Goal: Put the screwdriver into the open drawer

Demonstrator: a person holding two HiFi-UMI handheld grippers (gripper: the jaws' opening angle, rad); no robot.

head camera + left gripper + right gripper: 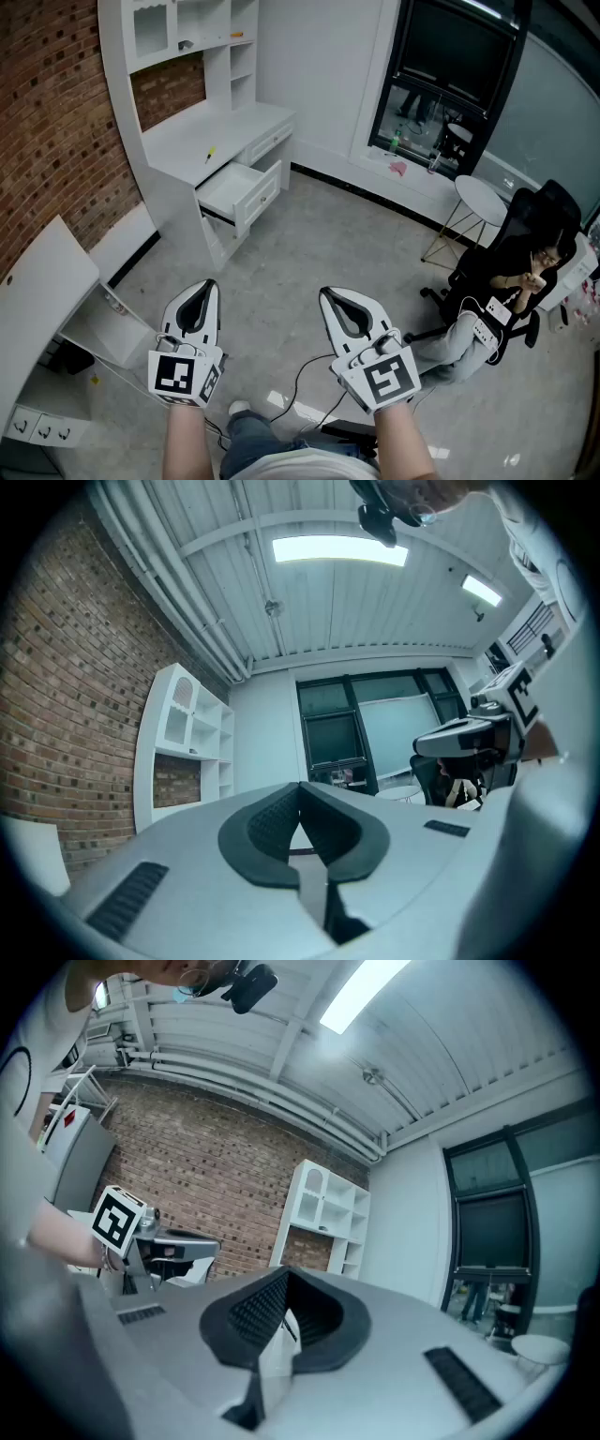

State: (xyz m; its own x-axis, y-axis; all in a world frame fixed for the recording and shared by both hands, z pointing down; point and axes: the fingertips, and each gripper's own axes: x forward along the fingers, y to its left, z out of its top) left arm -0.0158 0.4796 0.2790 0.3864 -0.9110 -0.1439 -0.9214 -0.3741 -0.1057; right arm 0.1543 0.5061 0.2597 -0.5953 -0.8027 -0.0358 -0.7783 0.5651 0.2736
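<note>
A small yellow-handled screwdriver point(210, 153) lies on the white desk point(187, 136) at the far left of the room. Below it the desk's drawer point(236, 187) stands pulled open, and nothing shows inside it. Both grippers hang over the floor, well short of the desk. My left gripper point(201, 300) has its jaws together and holds nothing; in its own view the pads meet at the tip point(300, 791). My right gripper point(343, 309) point(286, 1279) is beside it, also shut and empty. Neither gripper view shows the screwdriver.
A person sits in a black office chair point(530, 230) at the right, by a round white side table point(478, 197). A white panel point(42, 277) leans at the near left by the brick wall point(47, 122). A cable point(309, 375) trails on the floor near my feet.
</note>
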